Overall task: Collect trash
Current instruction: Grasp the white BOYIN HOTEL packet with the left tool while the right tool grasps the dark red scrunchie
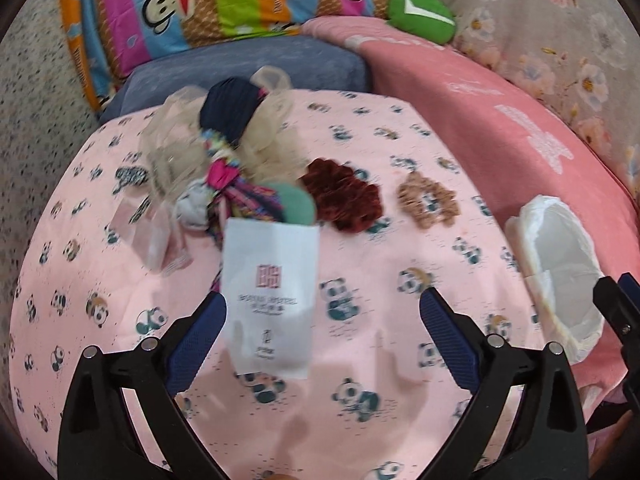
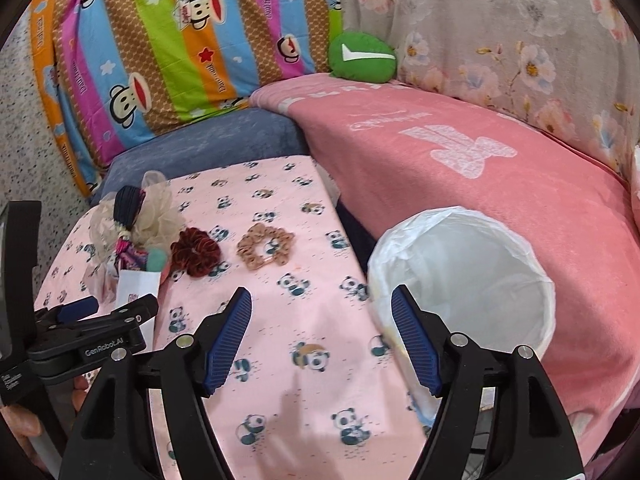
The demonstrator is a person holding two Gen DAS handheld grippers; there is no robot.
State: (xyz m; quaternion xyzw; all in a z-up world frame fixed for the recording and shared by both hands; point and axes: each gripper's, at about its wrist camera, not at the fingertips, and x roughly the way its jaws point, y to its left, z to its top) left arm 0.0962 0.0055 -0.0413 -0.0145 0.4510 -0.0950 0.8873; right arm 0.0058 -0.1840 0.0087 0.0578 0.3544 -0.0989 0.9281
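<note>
One flat white paper packet with red logo (image 1: 269, 300), lying on pink panda-print bedsheet (image 1: 400, 400), long axis pointing away, just ahead of left gripper (image 1: 322, 316), jaws spread, nearer. Right gripper (image 2: 322, 316) also spread, empty, beside white-lined round trash bin (image 2: 540, 280) at sheet's right edge.

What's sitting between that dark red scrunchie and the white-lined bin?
A tan scrunchie lies between the dark red scrunchie and the bin; past it there is only panda-print cloth. The right wrist view shows this best.
</note>
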